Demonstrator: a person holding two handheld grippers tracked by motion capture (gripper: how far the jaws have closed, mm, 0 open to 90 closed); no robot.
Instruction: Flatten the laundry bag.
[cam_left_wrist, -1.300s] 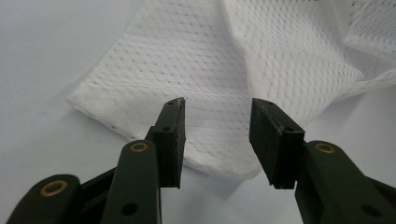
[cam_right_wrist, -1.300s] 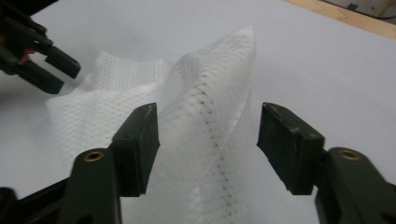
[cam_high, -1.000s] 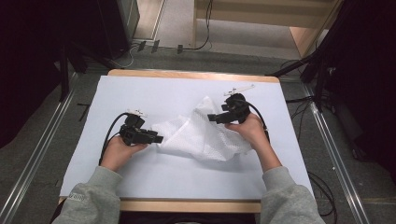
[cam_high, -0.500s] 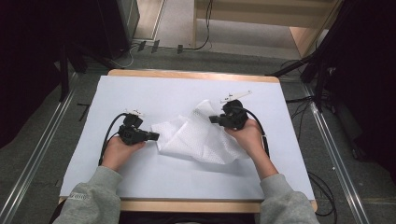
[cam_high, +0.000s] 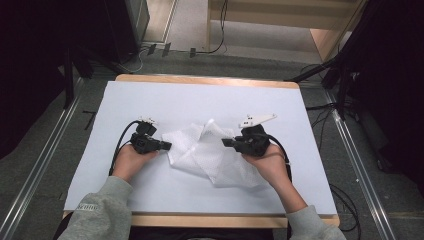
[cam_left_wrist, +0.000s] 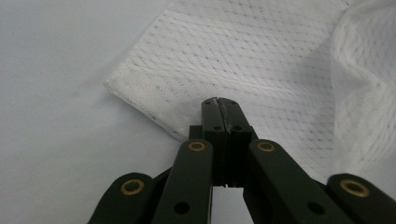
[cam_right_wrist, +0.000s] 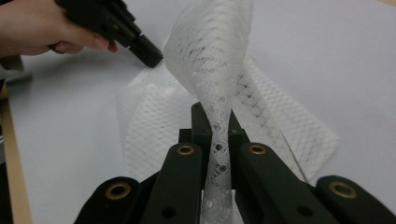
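- The table (cam_high: 150, 95) has a pale sheet over its top, with a wooden edge showing at the far and near sides.
- The white mesh cloth (cam_high: 210, 155) lies crumpled near the middle of the table, between the 2 hands, partly folded over itself; 1 part rises in a peak toward the far side.
- The person's sleeves (cam_high: 102, 212) come in from the bottom of the high view, 1 hand around each gripper.
- The right gripper (cam_high: 226, 142) sits at the cloth's right side. In the right gripper view its 2 jaws are pinched on a bunched strip of the cloth (cam_right_wrist: 217, 140), which stands up between them and curls over above the tips.
- The left gripper (cam_high: 167, 146) is at the cloth's left edge. In the left gripper view its jaws are pressed together, tips over the cloth (cam_left_wrist: 243, 60) near a folded corner; I cannot tell whether any fabric is caught between them.
- The grey three-cornered plate (cam_high: 257, 120) sits on top of the right gripper.
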